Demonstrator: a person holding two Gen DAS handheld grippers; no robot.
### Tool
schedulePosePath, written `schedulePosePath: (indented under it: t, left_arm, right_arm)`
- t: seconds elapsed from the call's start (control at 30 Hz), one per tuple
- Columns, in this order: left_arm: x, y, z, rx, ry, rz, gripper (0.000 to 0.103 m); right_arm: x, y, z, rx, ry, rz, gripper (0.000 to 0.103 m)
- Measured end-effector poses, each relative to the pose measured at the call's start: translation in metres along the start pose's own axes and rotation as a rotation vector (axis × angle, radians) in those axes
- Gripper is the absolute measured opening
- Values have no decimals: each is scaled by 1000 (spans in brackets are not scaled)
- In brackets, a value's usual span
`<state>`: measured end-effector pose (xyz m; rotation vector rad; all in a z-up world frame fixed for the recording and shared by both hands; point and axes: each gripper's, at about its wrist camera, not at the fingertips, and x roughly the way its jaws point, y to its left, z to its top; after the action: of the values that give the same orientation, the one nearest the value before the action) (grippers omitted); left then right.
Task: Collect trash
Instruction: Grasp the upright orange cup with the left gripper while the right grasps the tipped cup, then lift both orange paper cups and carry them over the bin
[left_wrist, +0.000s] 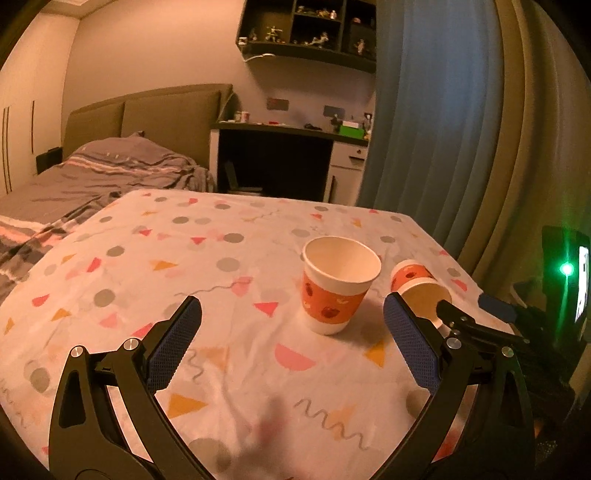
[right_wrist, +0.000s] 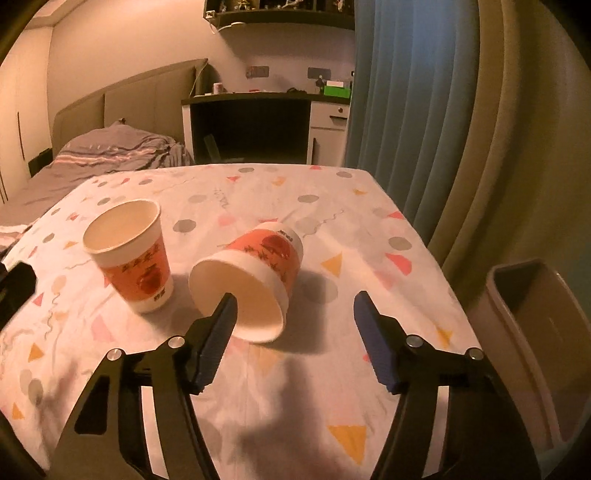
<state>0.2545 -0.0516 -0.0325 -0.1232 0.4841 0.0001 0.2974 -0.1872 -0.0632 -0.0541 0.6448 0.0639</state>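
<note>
Two paper cups with orange bands are on a table with a patterned cloth (left_wrist: 155, 266). One cup (left_wrist: 338, 286) stands upright; it also shows in the right wrist view (right_wrist: 129, 254). The other cup (right_wrist: 251, 284) lies on its side, mouth towards me; it also shows in the left wrist view (left_wrist: 419, 288). My right gripper (right_wrist: 295, 306) is open, its left finger just in front of the tipped cup's rim. My left gripper (left_wrist: 291, 317) is open and empty, just short of the upright cup. The right gripper's finger (left_wrist: 454, 317) shows at the tipped cup's mouth.
A beige open bin (right_wrist: 535, 332) stands beside the table's right edge. Blue and beige curtains (right_wrist: 424, 110) hang behind it. A bed (left_wrist: 92, 177) lies to the far left and a desk (left_wrist: 288, 155) beyond the table. A green light (left_wrist: 565, 268) glows at the right.
</note>
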Motion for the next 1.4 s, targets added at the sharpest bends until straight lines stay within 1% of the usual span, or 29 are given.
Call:
schedulePosePath:
  t: [0.1,0.17,0.2,0.27,0.3,0.37,0.5,0.53,0.77,0.87,1.03,1.07,1.17,1.23,1.33,1.4]
  left_arm:
    - [13,-7,3,13,13,-12,97]
    - [20,-12,4,29,19,-16,97]
    - [23,-14,4,36,22,-20,97]
    - [29,-17,5,44,29,-26,97]
    - [32,-18,5,47,32,-30,97]
    - [36,-21,6,52,40,-36,97]
    - [43,-25,7,61,44,-41,97]
    - [44,-25,7,62,46,-44,97]
    - [61,-33,9,76,72,-63,97]
    - [73,-37,13,86,91,-71,97]
    - [92,-39,19,69,127,-90,96]
    - [94,-39,19,65,133,-96,94]
    - [102,-39,20,55,160,-112,81]
    - [105,-38,19,50,180,-117,66]
    - [104,-37,19,42,178,-120,62]
    - [99,-38,18,52,172,-101,61]
  right_arm:
    - [9,2,4,-1,20,9,50]
    - [14,3,4,-13,32,11,38]
    - [16,4,4,-19,39,9,36]
    - [19,3,4,-14,56,19,26]
    - [20,1,4,-6,60,24,24]
    - [20,-1,4,-1,63,26,13]
    - [19,-9,4,18,62,30,5]
    - [18,-11,4,24,56,27,4]
    - [7,-33,6,81,27,21,4]
    - [2,-39,8,90,18,21,3]
    - [-9,-45,9,83,0,30,3]
    - [-10,-46,9,83,-1,34,3]
    - [-14,-50,8,86,-1,45,3]
    - [-16,-51,8,84,-3,50,3]
    - [-23,-52,8,79,-8,56,3]
    - [-27,-53,7,77,-14,58,3]
